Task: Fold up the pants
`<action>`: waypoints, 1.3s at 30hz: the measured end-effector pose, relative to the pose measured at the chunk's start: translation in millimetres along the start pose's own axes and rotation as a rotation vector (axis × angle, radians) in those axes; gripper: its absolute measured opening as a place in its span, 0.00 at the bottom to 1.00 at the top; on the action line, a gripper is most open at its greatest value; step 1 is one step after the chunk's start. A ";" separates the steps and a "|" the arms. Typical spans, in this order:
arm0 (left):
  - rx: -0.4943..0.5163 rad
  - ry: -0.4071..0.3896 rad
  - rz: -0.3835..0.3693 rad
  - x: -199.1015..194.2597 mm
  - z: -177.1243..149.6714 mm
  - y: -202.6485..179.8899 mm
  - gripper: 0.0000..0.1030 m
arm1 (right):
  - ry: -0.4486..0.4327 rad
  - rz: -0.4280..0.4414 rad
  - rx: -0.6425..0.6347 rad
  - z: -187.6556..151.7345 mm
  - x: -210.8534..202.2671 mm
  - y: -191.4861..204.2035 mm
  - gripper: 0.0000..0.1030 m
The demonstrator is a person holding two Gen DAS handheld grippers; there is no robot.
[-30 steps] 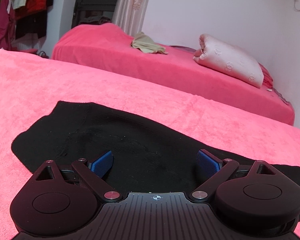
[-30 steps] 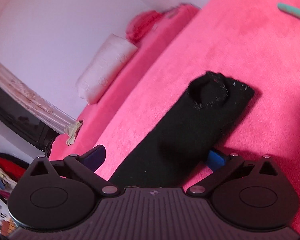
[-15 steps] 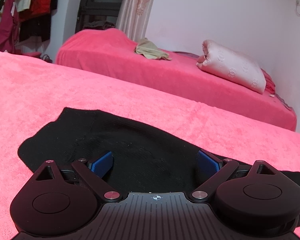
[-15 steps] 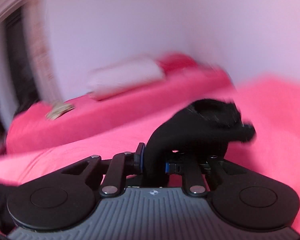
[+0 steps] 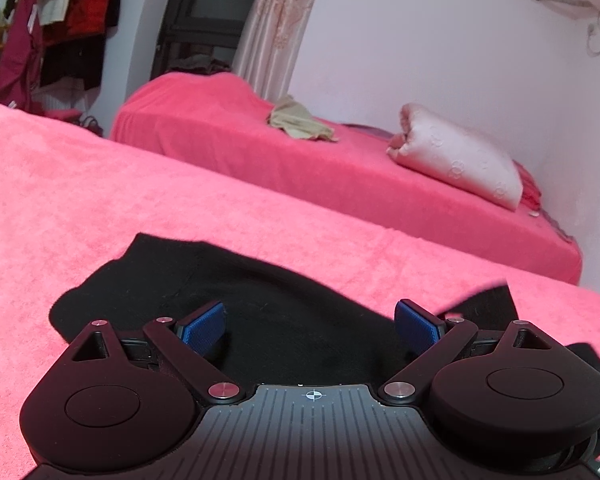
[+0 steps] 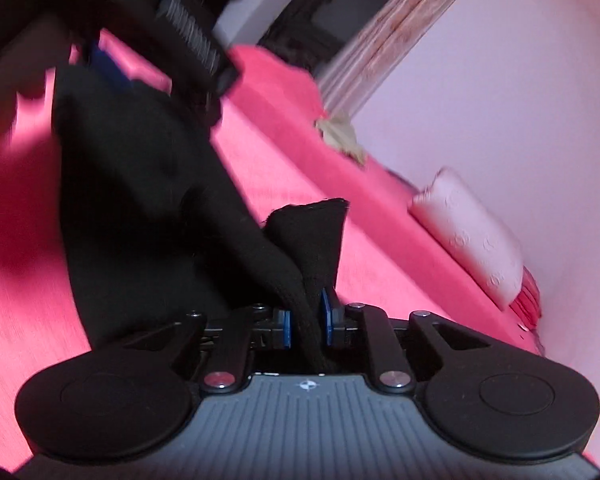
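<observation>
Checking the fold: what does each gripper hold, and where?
Right gripper pinches the black knit pants near a leg end; left gripper holds nothing.

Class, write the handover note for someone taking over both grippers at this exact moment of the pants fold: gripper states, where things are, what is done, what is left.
Right gripper: its jaws have just been closing and are now shut on a bunched leg end of the black pants, lifted off the pink blanket.
Left gripper: jaws open, poised over the pants' other end, gripping nothing.
Done: leg end picked up and carried toward the left gripper, visible at upper left in the right view.
Left: lay the leg end over the flat part, release, smooth, and probably fold again.
</observation>
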State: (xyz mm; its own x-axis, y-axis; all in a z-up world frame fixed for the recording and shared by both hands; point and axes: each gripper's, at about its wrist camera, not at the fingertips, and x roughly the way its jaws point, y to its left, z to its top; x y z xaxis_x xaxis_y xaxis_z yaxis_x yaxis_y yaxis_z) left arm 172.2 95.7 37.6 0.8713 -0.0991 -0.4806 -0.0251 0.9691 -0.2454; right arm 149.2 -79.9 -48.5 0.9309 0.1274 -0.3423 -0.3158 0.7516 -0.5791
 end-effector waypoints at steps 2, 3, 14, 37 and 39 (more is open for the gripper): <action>0.008 -0.014 -0.008 -3.3 1.3 -4.6 1.00 | -0.021 0.004 -0.022 5.3 -2.1 5.2 0.18; 0.012 -0.020 -0.009 -4.4 1.6 -6.8 1.00 | -0.001 0.029 -0.063 2.6 -0.5 14.4 0.18; 0.114 0.024 -0.085 8.8 -6.0 -64.2 1.00 | 0.045 -0.043 -0.220 -25.1 -14.1 16.3 0.85; 0.240 0.205 0.007 25.6 -34.3 -63.7 1.00 | 0.105 0.230 0.605 -62.0 -67.9 -197.7 0.95; 0.219 0.215 0.013 25.1 -34.0 -57.1 1.00 | 0.090 0.229 0.579 -53.1 -52.9 -182.0 0.95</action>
State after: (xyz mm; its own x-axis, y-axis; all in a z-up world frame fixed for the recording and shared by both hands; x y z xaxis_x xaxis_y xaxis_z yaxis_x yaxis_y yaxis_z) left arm 178.8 30.1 10.9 0.7472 -0.1097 -0.6555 0.0914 0.9939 -0.0622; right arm 147.7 -257.8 35.7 0.8246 0.2904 -0.4855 -0.3308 0.9437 0.0024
